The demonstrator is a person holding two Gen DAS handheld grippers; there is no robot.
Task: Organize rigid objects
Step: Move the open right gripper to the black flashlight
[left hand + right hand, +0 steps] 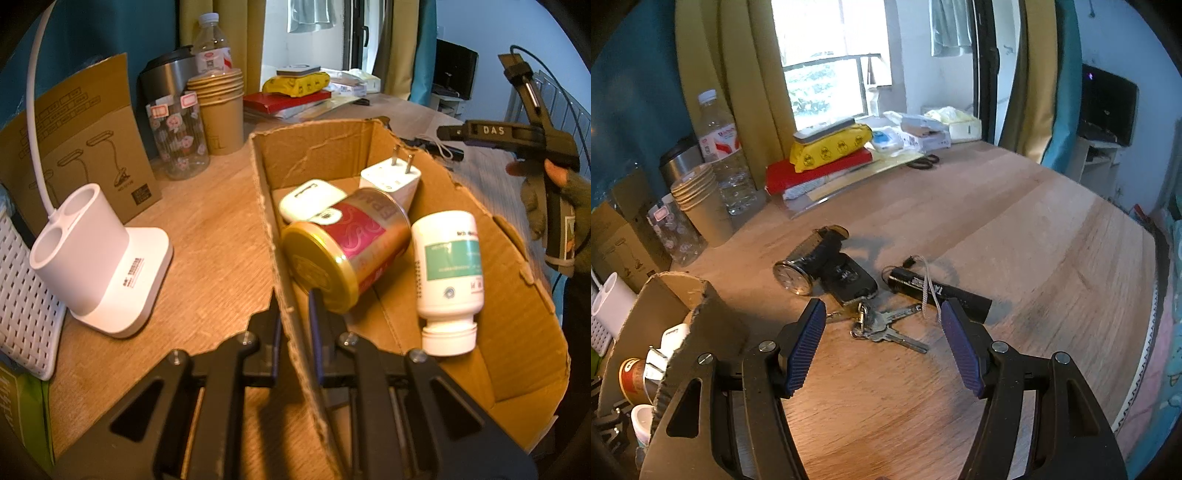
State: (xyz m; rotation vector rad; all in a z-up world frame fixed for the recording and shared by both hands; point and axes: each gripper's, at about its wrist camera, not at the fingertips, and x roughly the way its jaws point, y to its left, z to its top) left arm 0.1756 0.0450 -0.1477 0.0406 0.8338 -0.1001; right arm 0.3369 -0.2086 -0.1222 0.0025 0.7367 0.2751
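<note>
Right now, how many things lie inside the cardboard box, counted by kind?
White plug chargers: 2, the pronged white charger and the flat white charger
Gold and pink tin can: 1
White plastic pill bottle: 1
Total: 4

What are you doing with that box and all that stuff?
Tidying small things into the cardboard box. The left gripper pinches the box's wall. Inside lie a gold tin, a white bottle and a plug. The right gripper is open above the keys, beside a small clock and black flashlight.
</note>
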